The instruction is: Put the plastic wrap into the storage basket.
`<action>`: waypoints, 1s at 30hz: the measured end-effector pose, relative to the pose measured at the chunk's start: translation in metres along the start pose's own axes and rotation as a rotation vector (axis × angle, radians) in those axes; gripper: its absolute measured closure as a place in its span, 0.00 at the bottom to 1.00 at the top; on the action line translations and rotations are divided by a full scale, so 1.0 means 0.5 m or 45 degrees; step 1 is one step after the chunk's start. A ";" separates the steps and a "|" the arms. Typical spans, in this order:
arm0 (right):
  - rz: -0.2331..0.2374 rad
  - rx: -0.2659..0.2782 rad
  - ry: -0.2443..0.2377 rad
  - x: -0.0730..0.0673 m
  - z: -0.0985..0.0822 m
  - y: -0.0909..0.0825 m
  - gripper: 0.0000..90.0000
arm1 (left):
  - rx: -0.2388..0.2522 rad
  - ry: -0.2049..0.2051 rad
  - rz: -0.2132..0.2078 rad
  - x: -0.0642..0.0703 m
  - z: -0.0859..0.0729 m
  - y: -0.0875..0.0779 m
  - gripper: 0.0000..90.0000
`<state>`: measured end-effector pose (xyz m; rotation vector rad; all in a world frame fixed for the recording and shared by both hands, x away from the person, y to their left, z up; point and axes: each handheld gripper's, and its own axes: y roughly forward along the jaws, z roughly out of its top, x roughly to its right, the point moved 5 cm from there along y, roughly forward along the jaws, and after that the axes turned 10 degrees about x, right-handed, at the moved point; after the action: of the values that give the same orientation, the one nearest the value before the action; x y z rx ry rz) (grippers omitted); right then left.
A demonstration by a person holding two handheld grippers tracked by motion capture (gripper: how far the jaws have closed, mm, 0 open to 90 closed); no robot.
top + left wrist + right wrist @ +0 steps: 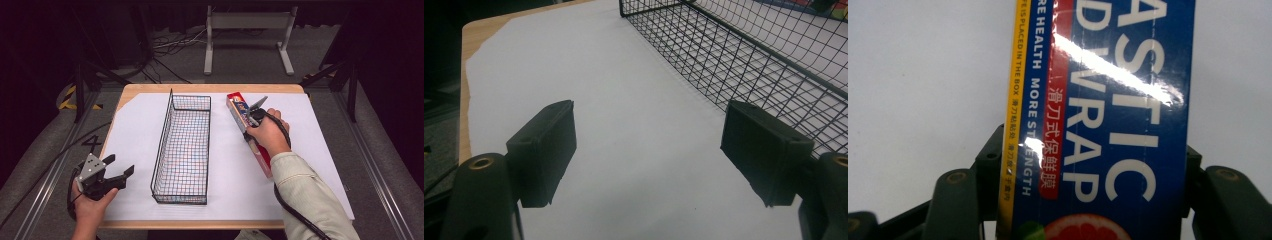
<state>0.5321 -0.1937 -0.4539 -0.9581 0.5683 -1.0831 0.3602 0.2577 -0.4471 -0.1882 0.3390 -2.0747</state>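
Closest to the high camera, the left gripper [120,175] hovers over the table's near left corner with its jaws spread wide, nothing between them, beside the black wire basket [182,145]. Right of the basket, the plastic wrap box [239,107] lies lengthwise on the white sheet [140,125]. Over its middle, the right gripper [1093,175] has its jaws clamped on the box's two long sides
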 end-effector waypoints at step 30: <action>-0.051 0.080 0.152 -0.026 0.046 -0.145 0.46 | 0.012 -0.010 -0.010 0.000 0.007 0.019 0.25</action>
<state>0.5107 -0.1841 -0.3803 -0.8571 0.6112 -1.1931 0.3688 0.2525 -0.4467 -0.1922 0.3237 -2.0827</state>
